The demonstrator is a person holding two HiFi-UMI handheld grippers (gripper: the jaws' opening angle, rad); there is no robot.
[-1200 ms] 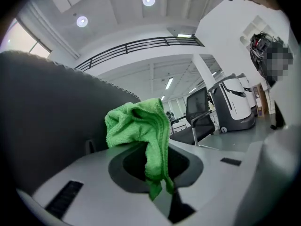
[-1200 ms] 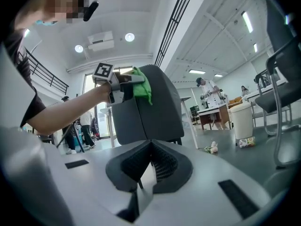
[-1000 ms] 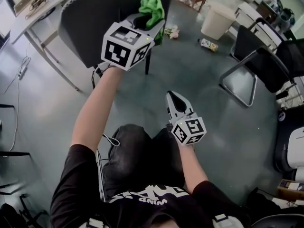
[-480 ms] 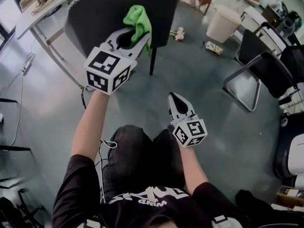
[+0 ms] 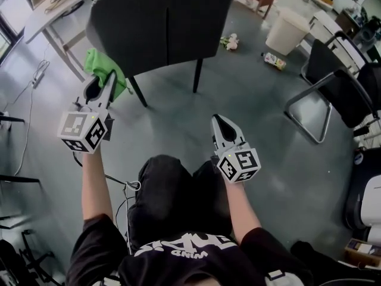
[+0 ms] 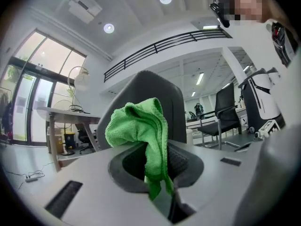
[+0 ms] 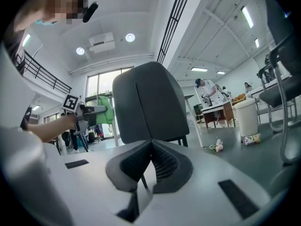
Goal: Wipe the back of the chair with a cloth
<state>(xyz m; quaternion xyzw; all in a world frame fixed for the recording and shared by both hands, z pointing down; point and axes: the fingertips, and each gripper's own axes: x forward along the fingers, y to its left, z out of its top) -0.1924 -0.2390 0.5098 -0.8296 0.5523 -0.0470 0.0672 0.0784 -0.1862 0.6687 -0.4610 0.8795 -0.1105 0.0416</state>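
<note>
Change: green cloth carried down, left of chair back; wiping pass judged ended.
Left hand-held gripper: grasping green cloth.
Right hand-held gripper: clenched, empty.

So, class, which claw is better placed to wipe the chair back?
Left: the left claw is shut on the green cloth beside the chair back; the right claw is shut and empty.
</note>
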